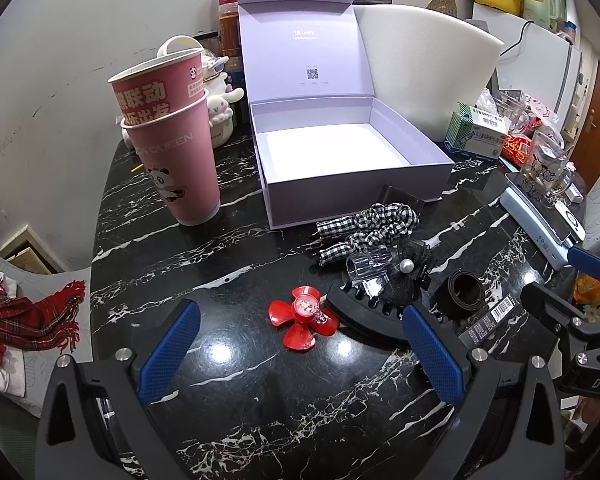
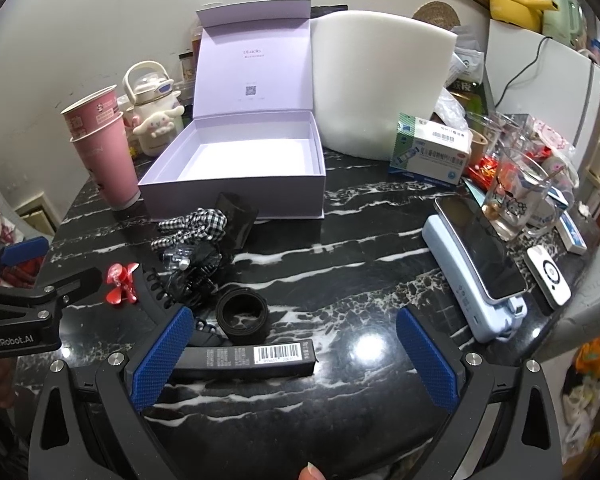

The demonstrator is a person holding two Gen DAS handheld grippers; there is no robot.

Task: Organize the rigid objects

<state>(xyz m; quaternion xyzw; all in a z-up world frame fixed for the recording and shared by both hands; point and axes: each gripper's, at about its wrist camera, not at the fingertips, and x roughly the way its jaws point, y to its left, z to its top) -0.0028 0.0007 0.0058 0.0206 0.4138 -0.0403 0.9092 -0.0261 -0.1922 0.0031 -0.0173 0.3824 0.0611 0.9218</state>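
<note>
An open lilac gift box stands empty at the back of the black marble table. In front of it lie a red flower clip, a black-and-white checked bow, a black claw clip with a pearl, a black ring band and a long black barcoded box. My left gripper is open, just short of the red clip. My right gripper is open, with the barcoded box between its fingers.
Two stacked pink paper cups stand left of the box. A white foam sheet leans behind it. At the right are a medicine carton, a glass cup, a phone on a pale blue case and clutter.
</note>
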